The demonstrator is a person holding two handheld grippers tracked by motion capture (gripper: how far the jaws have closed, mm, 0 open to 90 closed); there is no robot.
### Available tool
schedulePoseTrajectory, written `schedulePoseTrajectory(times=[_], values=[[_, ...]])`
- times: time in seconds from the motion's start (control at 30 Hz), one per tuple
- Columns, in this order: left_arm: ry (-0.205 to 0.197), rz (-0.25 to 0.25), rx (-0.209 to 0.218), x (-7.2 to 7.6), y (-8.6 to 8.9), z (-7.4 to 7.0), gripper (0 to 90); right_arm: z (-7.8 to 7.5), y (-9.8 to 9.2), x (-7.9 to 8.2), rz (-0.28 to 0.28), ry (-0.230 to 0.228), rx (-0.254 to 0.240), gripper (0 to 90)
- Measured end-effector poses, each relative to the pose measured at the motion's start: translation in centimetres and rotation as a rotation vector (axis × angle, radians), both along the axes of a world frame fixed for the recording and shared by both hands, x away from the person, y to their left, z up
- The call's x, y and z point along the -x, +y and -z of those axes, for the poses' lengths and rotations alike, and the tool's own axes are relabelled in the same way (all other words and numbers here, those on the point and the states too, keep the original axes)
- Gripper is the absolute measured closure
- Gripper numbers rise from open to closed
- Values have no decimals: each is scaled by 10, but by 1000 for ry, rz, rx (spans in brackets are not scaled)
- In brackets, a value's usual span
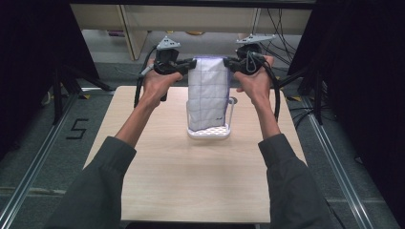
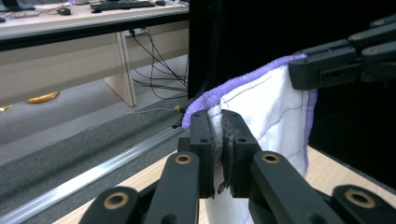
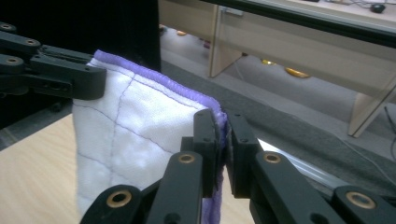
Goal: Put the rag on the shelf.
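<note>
A white towel (image 1: 207, 95) with thin purple grid lines and a purple hem hangs folded between both grippers, held up over the table. My left gripper (image 1: 190, 64) is shut on the towel's top left corner (image 2: 219, 135), the cloth pinched between its black jaws. At the top right corner (image 3: 219, 126) my right gripper (image 1: 228, 63) is shut on the hem. The towel's lower edge hangs down into a white perforated rack (image 1: 208, 131) that stands on the wooden table (image 1: 191, 181). In each gripper view the other gripper's jaws (image 2: 327, 70) (image 3: 70, 79) clamp the far corner.
A thin upright bar of the rack (image 1: 232, 107) rises beside the towel's right side. Black curtains flank the table, and metal floor rails (image 1: 28, 176) run along both sides. Desks and cables (image 2: 154, 56) stand beyond the far edge.
</note>
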State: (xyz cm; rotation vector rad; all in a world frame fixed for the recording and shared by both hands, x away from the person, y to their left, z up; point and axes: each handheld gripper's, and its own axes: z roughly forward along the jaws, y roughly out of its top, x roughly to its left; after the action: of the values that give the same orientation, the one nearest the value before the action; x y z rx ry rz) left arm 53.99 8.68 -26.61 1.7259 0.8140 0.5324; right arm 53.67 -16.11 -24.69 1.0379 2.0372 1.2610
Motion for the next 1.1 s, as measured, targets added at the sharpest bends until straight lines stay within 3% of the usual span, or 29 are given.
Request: schedulePoseTrajectory(times=[0.23, 0.53, 0.8, 0.83, 1.1], values=[[50, -35, 7, -17, -4, 16, 830, 14, 3, -19, 29, 11, 9, 843], [74, -52, -2, -32, -4, 37, 825, 32, 7, -36, 52, 61, 4, 840], [124, -70, 7, -43, -6, 62, 823, 54, 6, -51, 69, 125, -3, 839], [130, -66, 3, -43, -6, 64, 823, 58, 5, -54, 61, 114, 16, 839], [177, -50, -15, -46, -7, 78, 820, 71, 6, -59, 68, 196, 49, 834]])
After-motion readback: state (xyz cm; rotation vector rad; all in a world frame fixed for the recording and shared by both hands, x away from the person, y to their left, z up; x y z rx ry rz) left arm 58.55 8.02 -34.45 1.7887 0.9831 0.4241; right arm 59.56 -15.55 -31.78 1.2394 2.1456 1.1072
